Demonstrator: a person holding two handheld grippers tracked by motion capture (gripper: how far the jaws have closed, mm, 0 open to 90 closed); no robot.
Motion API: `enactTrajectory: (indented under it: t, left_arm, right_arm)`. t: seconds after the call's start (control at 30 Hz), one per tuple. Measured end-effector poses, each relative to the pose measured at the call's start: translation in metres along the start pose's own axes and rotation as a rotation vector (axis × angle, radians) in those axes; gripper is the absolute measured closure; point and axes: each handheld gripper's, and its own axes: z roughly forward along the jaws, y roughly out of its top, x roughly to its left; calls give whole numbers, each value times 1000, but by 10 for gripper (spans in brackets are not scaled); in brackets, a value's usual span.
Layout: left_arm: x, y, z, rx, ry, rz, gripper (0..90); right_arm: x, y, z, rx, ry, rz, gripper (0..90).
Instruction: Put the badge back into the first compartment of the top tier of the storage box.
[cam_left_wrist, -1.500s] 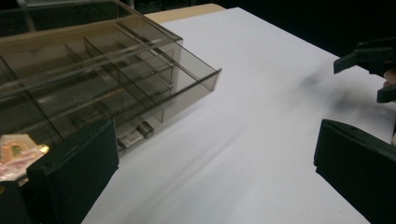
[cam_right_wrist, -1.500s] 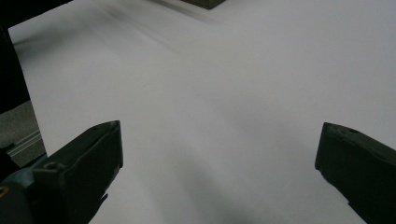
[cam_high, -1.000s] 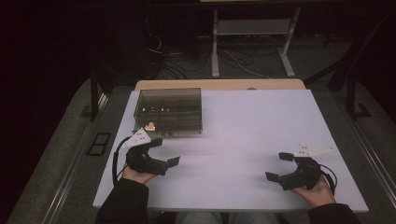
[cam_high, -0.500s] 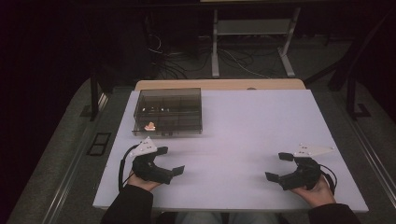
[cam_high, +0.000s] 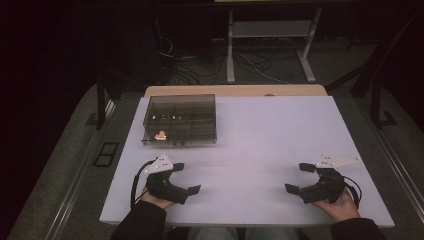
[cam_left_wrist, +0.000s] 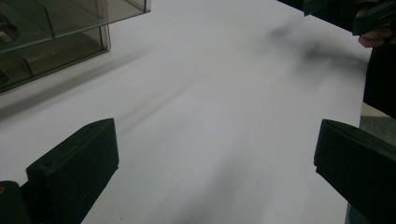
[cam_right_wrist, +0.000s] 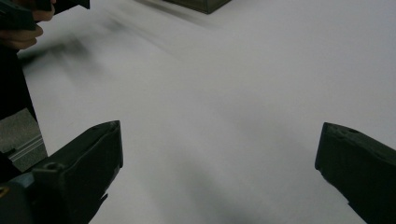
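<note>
Left tongs (cam_high: 186, 177) swung rightward; box (cam_high: 180, 120) long axis crosswise.

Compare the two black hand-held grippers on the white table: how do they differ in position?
The left black gripper lies near the smoky transparent compartment box; the right black gripper lies far from it. The left one stands in from the white table's side edge; the right one is close to its edge. Both are open and hold nothing.
</note>
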Motion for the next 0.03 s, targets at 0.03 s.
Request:
enactTrajectory:
  t: [0.03]
  left_arm:
    - [1,0,0,4,-1,0,0]
  right_arm:
    - [0,0,0,-2,0,-1,3]
